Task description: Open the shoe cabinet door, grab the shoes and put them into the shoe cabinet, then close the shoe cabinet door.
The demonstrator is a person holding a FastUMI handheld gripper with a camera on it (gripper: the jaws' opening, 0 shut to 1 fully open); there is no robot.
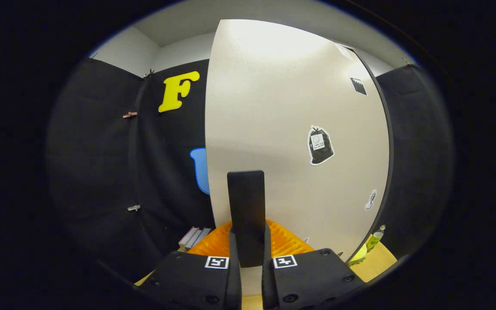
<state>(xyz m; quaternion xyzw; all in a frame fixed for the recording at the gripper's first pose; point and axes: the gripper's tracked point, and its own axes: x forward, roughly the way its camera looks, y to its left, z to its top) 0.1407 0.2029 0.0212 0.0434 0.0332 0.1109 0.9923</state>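
Wooden floor (375,262), jaws clamping door handle (246,215)

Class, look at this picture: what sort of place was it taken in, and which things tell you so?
Probably a cloth-walled recording booth, not a home: black cloth wall held by clips, a pale cabinet door with stickers, and a gripper clamped on the door's dark handle.

One cabinet door (274,129) is seen, with one dark handle (246,215) clamped between the two fingers (233,258) of the single gripper (248,254). Three stickers (320,145) are counted on the door's face, and two square markers (216,262) on the gripper body. Behind are counted one orange ridged thing (286,241), one bottle (375,239), two clips (130,114) on the cloth wall, and a few books (194,237), roughly three.
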